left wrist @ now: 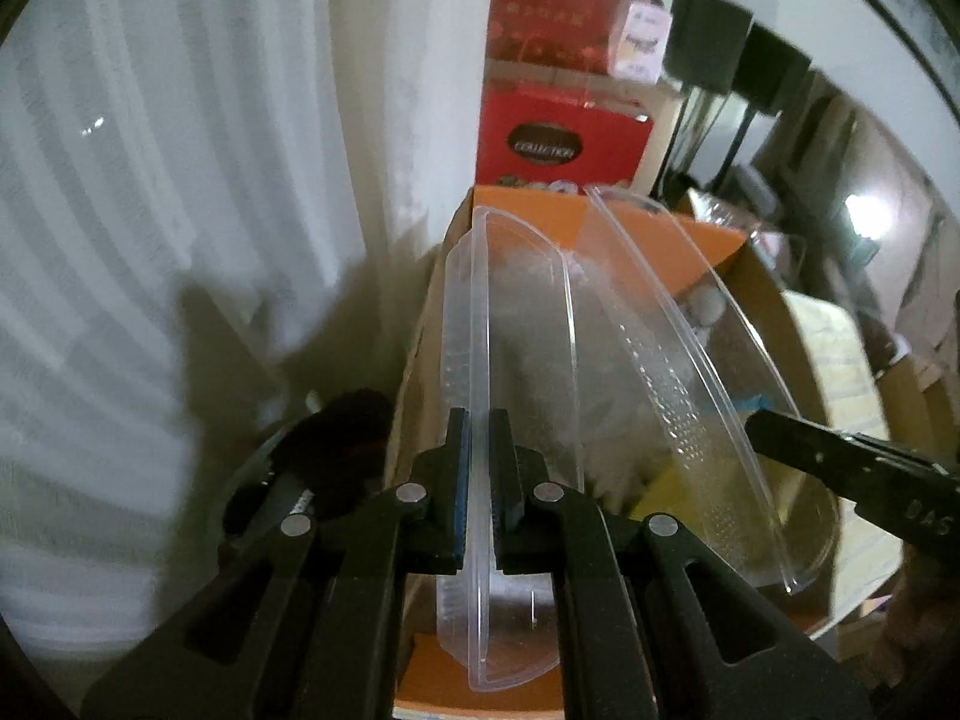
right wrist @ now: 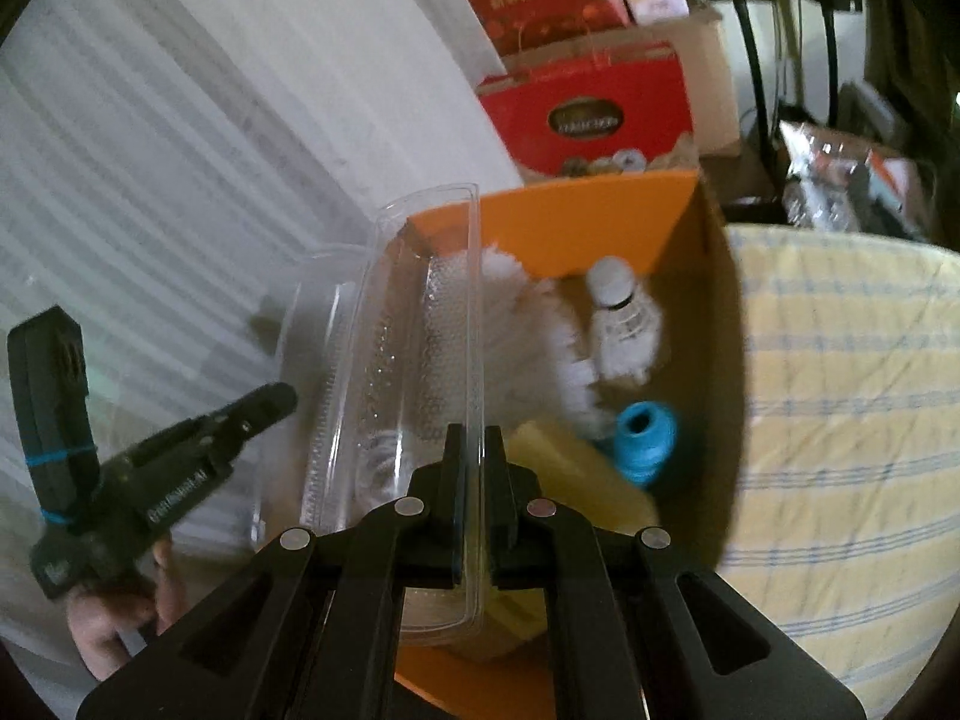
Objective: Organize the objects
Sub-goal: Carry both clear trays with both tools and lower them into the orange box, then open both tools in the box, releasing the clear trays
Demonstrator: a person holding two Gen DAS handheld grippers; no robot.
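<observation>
I am gripping a clear plastic clamshell container (left wrist: pixel 516 360) over the cardboard box (right wrist: pixel 714 312). My left gripper (left wrist: pixel 478 420) is clamping one half's rim, my right gripper (right wrist: pixel 474 438) the dimpled half's edge. Motion is blurring everything. Beyond, a white fluffy duster (right wrist: pixel 540 324), shuttlecock (right wrist: pixel 624 324) and blue spool (right wrist: pixel 645 438) are lying inside the box.

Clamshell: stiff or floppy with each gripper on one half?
Probably floppy: the clamshell is thin clear plastic, each half pinched at its rim by the left gripper and right gripper. Looks empty, so likely light. Glossy rims may slip.
</observation>
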